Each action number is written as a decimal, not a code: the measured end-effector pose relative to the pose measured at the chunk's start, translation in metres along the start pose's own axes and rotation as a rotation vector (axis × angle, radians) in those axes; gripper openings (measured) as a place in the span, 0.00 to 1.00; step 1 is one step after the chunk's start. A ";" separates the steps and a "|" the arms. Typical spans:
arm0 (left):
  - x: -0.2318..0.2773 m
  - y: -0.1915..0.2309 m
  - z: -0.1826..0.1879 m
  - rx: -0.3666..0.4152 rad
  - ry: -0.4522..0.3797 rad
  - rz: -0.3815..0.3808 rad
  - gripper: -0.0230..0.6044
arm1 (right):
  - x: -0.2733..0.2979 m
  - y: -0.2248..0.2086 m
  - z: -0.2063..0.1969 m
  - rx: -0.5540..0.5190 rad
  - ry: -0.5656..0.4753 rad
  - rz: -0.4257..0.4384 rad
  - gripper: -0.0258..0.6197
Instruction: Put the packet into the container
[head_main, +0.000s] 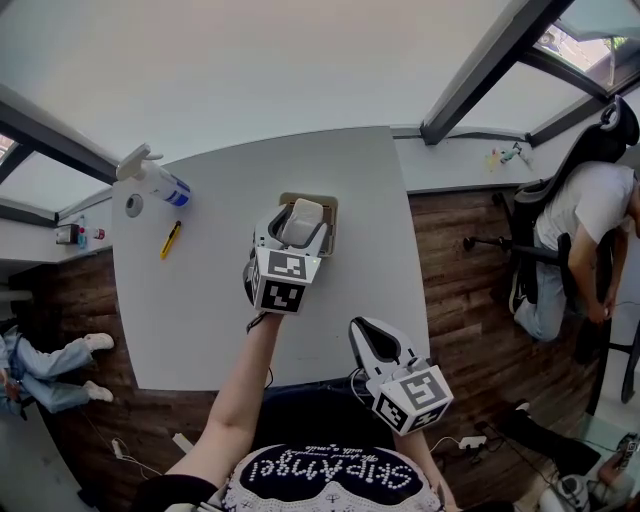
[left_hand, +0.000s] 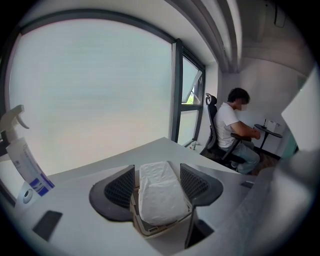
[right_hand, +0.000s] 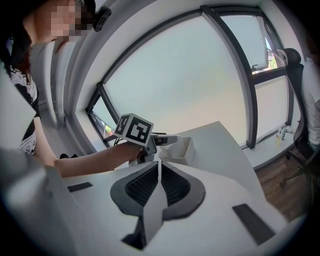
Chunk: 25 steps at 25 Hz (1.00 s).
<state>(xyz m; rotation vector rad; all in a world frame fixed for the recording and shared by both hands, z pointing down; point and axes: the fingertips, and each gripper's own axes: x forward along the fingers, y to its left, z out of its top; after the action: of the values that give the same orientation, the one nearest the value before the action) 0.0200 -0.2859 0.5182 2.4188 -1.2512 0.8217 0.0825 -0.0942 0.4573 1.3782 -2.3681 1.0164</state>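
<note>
The white packet (head_main: 303, 220) is seen resting in the beige open-topped container (head_main: 330, 203), its far end raised above the rim, with the left gripper (head_main: 296, 228) poised directly over the container. In the left gripper view, the left gripper's (left_hand: 157, 167) jaws are shown standing apart, one on each side of the packet (left_hand: 160, 195). A thin strip of the container (left_hand: 150, 231) is visible between the left-hand jaw and the packet, so no squeeze is shown.

The right gripper (head_main: 362, 330) is held nearer the person than the container and to its right, above the near edge of the white table (head_main: 200, 300). In its own view the right gripper's (right_hand: 158, 167) jaws are pressed together with nothing between them. The container (right_hand: 182, 150) and the left gripper's marker cube (right_hand: 134, 129) are framed beyond them.

Left of the container, a yellow pen-like tool (head_main: 171, 240) is laid on the table. Further left and beyond it, a white spray bottle (head_main: 158, 180) with a blue label lies near the far corner, with a small grey ring (head_main: 133, 205) beside it. The same bottle (left_hand: 25, 160) is caught at the left edge of the left gripper view.

Well to the right of the container, off the table, a seated person (head_main: 585, 220) in a white shirt is pictured on an office chair over the wooden floor. The same person (left_hand: 232, 125) is seen by the window.
</note>
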 end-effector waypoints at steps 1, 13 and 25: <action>-0.003 0.002 0.004 0.002 -0.013 0.006 0.50 | 0.000 0.000 0.000 -0.001 -0.002 0.000 0.08; -0.059 0.018 0.076 0.010 -0.245 0.080 0.40 | -0.007 0.010 0.005 -0.035 -0.031 0.016 0.08; -0.177 0.006 0.155 0.079 -0.540 0.096 0.32 | -0.012 0.026 0.011 -0.086 -0.069 0.048 0.08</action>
<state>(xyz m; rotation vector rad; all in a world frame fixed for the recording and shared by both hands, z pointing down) -0.0112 -0.2522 0.2873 2.7688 -1.5485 0.2377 0.0693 -0.0848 0.4314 1.3523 -2.4745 0.8815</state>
